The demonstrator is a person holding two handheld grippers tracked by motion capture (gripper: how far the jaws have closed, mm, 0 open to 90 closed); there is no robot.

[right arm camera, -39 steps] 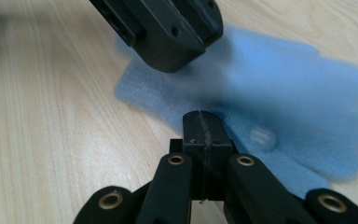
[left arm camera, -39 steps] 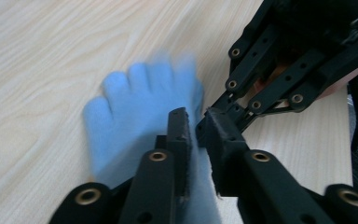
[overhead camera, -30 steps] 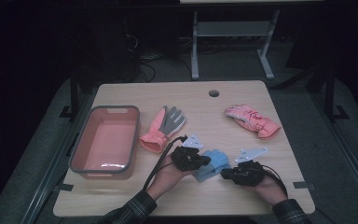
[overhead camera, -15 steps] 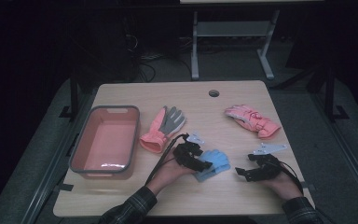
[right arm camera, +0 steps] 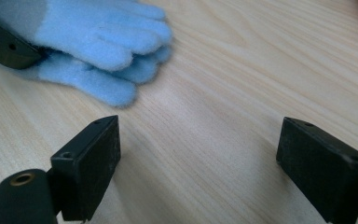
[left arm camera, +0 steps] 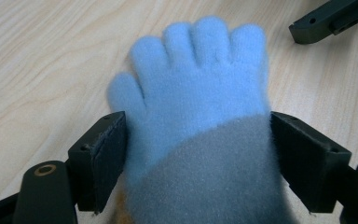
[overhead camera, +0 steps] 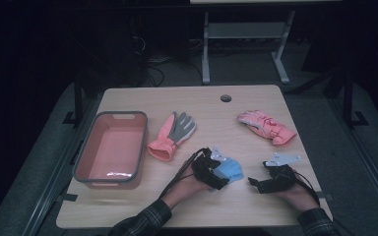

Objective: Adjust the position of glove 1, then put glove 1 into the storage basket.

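Now the blue glove [left arm camera: 193,112] is seen lying on the table between the just-opened jaws of the left gripper [overhead camera: 215,169], fingers pointed away toward the empty, just-opened right gripper [overhead camera: 262,182].

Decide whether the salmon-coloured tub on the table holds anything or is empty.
Empty. In the high view the tub shows a bare floor with only a glint of light; all the gloves lie outside it on the table.
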